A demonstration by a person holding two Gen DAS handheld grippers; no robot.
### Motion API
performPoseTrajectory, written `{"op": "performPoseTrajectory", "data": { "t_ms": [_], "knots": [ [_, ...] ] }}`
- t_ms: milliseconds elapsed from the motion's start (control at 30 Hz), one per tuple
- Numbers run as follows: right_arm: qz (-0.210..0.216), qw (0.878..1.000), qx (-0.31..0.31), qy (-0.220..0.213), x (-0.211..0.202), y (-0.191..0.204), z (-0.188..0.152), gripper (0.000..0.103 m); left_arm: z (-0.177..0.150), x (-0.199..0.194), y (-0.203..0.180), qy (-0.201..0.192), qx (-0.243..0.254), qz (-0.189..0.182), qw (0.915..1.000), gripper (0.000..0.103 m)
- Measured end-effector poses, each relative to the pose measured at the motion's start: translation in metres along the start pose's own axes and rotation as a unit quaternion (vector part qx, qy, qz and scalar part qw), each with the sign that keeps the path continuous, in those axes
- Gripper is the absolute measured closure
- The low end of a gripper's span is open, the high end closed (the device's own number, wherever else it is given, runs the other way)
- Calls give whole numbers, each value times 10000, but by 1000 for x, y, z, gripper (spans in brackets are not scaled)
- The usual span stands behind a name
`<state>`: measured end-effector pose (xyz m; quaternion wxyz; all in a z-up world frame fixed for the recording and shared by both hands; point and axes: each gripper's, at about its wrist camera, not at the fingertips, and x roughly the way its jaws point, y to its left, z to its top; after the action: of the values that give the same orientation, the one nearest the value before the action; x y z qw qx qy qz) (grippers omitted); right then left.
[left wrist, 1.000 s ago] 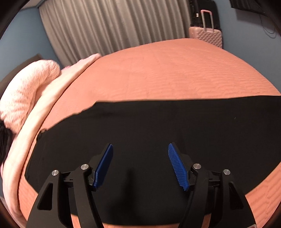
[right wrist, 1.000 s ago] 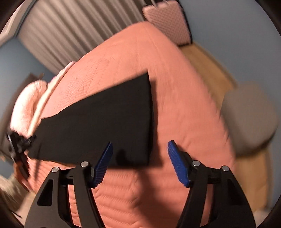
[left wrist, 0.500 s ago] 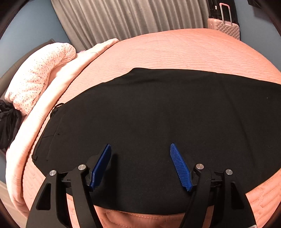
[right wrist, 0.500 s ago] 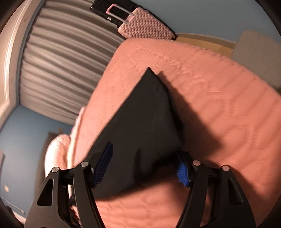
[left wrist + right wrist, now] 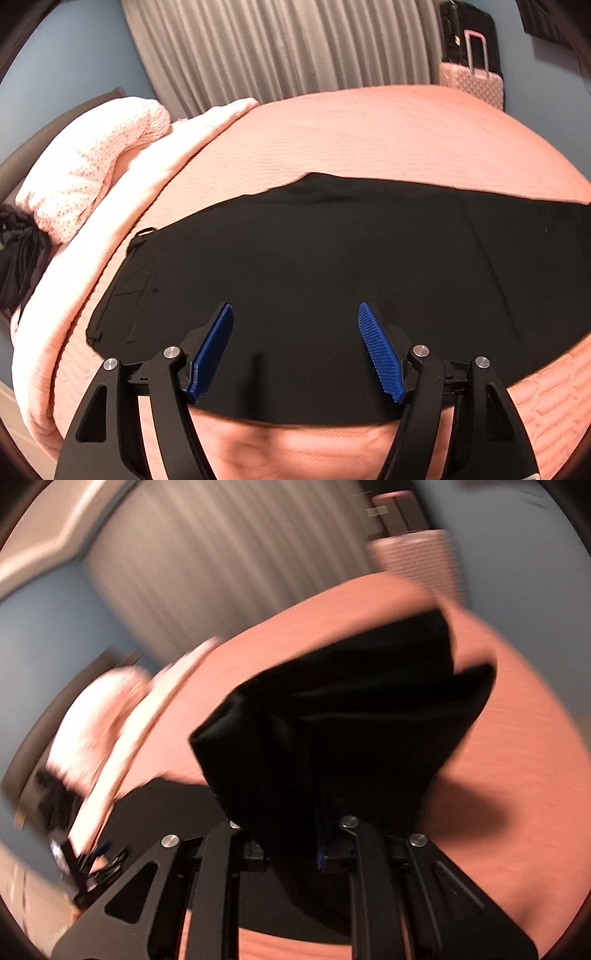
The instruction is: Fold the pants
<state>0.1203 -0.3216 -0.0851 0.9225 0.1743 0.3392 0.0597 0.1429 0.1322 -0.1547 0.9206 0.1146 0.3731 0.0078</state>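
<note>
There was one pair of black pants (image 5: 314,280), one bed (image 5: 369,140), one pink suitcase (image 5: 476,83), one curtain (image 5: 280,48) and two pillows (image 5: 92,177).

Pants (image 5: 332,280) flat across bed (image 5: 369,140); pillow (image 5: 92,177) left; suitcase (image 5: 476,85) behind bed, right.

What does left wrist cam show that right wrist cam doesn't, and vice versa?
Left wrist only: the waistband end of the black pants lying flat on the bedspread, and the left gripper above them with jaws open, nothing between them.

Right wrist only: the leg end of the pants lifted off the bed and bunched, and the right gripper, whose jaws have just been closing, clamped on that cloth. The frame is blurred.

Both: the pants, the bedspread, grey curtain, pink suitcase and pale pink blanket.
</note>
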Motion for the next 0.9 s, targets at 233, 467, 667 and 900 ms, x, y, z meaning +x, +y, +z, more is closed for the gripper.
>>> {"op": "performPoseTrajectory", "data": {
  "t_ms": [233, 467, 667, 900],
  "knots": [
    [814, 9828, -813, 1443, 136, 110, -65, 90, -17, -9, 57, 54, -183, 157, 9997, 32],
    [653, 9844, -893, 1366, 151, 125, -77, 90, -36, -1, 101, 134, -367, 454, 9982, 32],
    [746, 9810, -1215, 1316, 166, 169, -68, 90, -48, 5, 119, 254, -670, 473, 9963, 32],
    [551, 9764, -1589, 1353, 141, 185, -104, 41, -62, 14, 154, 553, -1280, 209, 9900, 24]
  ]
}}
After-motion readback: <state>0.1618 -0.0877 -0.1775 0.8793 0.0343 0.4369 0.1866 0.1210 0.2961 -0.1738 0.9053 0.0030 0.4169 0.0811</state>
